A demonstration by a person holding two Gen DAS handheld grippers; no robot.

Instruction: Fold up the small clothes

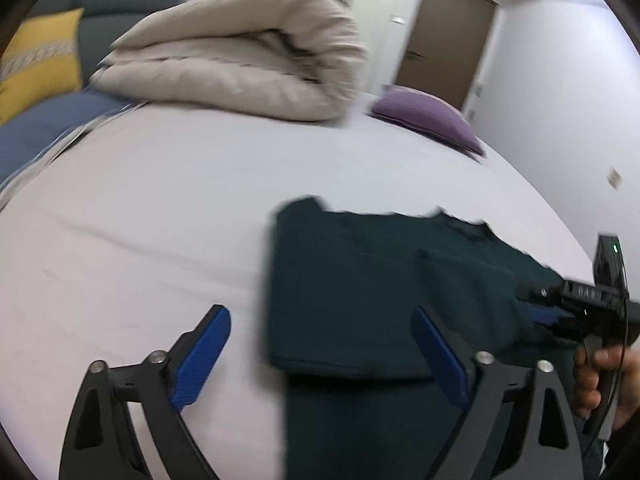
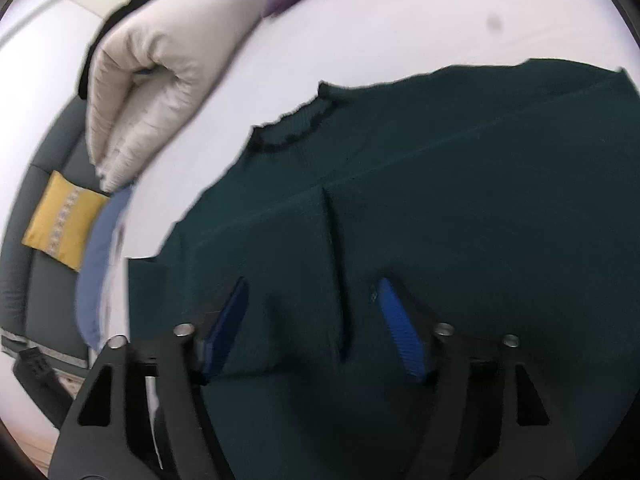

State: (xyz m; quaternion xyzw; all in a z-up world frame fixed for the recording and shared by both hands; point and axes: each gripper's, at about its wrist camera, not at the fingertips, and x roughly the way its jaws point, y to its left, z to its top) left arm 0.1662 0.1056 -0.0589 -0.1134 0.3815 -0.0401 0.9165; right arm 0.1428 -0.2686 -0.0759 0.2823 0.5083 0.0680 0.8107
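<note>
**A:** What are the two grippers doing?

**B:** The left gripper points down at a slant, with its blue pads spread wide and nothing between them but air. One pad hangs over the bare white sheet, the other over the near edge of a dark green sweater. The right gripper also tilts downward, its jaws partly apart above the sweater; the cloth lies under them, and the pads do not appear to pinch it.

**A:** Can you see a hand?

**B:** Yes, in the left camera's view a hand wraps the right gripper's black handle at the right edge.

**A:** Where does the sweater lie?

**B:** Flat on the bed, partly folded, with its ribbed collar towards the far side. Beyond it sits a folded beige duvet and a purple cushion. A yellow cushion rests on a grey sofa beside the bed.
</note>
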